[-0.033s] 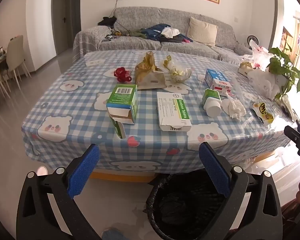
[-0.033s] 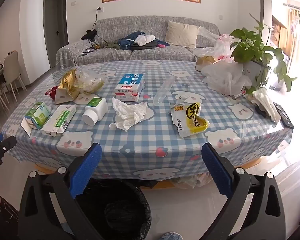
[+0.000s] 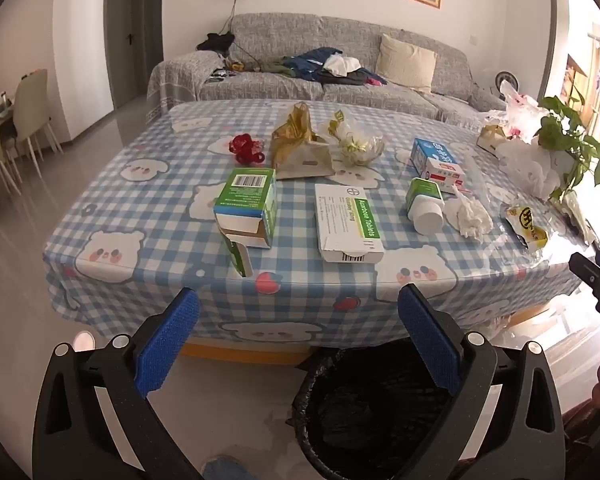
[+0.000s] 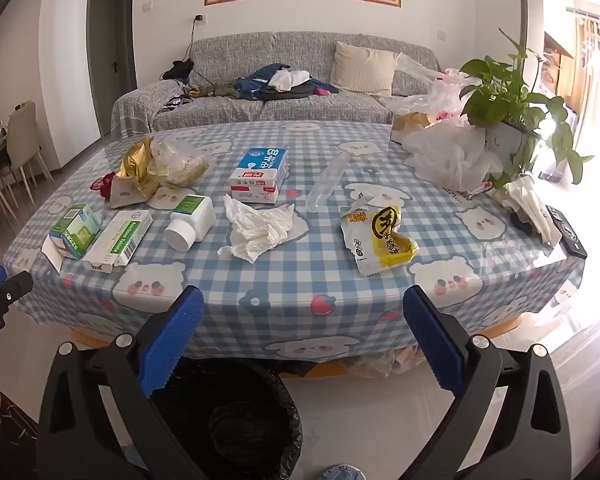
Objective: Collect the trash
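Two grippers agape [image 3: 298, 338] [image 4: 302, 340] — bin [image 4: 252, 424] half-hidden, tablecloth [image 4: 300, 276] draped

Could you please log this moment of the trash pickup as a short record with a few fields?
left gripper: left gripper open, empty, held short of the table
right gripper: right gripper open, empty
bin: black-lined trash bin on the floor below the table's near edge
table: checked tablecloth
near trash: crumpled tissue, yellow snack wrapper, white tablet box, green carton, white bottle lying on its side
collected: nothing visibly held
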A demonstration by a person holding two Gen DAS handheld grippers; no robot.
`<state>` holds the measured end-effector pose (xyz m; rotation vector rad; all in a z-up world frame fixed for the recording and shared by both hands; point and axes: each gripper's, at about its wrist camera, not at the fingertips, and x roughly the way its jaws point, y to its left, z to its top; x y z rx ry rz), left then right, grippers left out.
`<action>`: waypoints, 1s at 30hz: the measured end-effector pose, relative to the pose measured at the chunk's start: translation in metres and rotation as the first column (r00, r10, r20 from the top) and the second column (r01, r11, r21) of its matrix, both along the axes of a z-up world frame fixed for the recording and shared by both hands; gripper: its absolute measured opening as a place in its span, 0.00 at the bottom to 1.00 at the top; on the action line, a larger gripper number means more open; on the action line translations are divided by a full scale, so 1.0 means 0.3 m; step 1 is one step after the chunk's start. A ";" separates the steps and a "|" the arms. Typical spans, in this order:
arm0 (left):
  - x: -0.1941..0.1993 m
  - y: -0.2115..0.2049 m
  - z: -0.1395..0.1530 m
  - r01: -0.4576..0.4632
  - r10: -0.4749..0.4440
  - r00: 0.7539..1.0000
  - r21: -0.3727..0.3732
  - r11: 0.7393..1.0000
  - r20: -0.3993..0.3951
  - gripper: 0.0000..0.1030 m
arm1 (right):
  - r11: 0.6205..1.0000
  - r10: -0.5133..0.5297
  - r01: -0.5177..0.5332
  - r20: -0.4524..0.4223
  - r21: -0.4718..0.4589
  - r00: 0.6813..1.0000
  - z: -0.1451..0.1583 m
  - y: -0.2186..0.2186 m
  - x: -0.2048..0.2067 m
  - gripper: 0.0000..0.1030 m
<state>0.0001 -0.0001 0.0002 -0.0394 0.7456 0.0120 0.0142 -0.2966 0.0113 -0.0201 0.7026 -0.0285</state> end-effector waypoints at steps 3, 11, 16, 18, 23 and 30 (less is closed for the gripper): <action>-0.003 -0.016 0.004 0.008 -0.008 1.000 0.010 1.000 0.002 0.94 | 1.000 0.000 0.000 0.001 -0.031 1.000 -0.006 0.005 0.005 0.93; 0.006 0.025 -0.008 -0.004 0.004 1.000 -0.014 1.000 0.000 0.94 | 1.000 -0.004 0.004 0.001 -0.030 1.000 0.000 0.007 0.000 0.93; 0.009 -0.004 0.001 0.004 -0.004 1.000 -0.003 1.000 0.007 0.94 | 1.000 0.007 -0.007 0.000 -0.022 1.000 0.001 0.008 -0.004 0.93; 0.008 -0.008 0.001 0.006 -0.006 1.000 0.000 1.000 0.010 0.94 | 1.000 0.012 -0.012 0.000 -0.018 1.000 -0.002 0.005 -0.003 0.93; 0.009 -0.011 0.001 0.009 -0.009 1.000 0.009 1.000 0.011 0.94 | 1.000 0.029 -0.029 0.001 0.001 1.000 -0.004 0.005 -0.002 0.93; 0.011 -0.013 0.001 0.014 -0.014 1.000 0.012 1.000 0.010 0.94 | 0.999 0.040 -0.040 -0.001 0.009 0.999 0.000 0.007 -0.003 0.93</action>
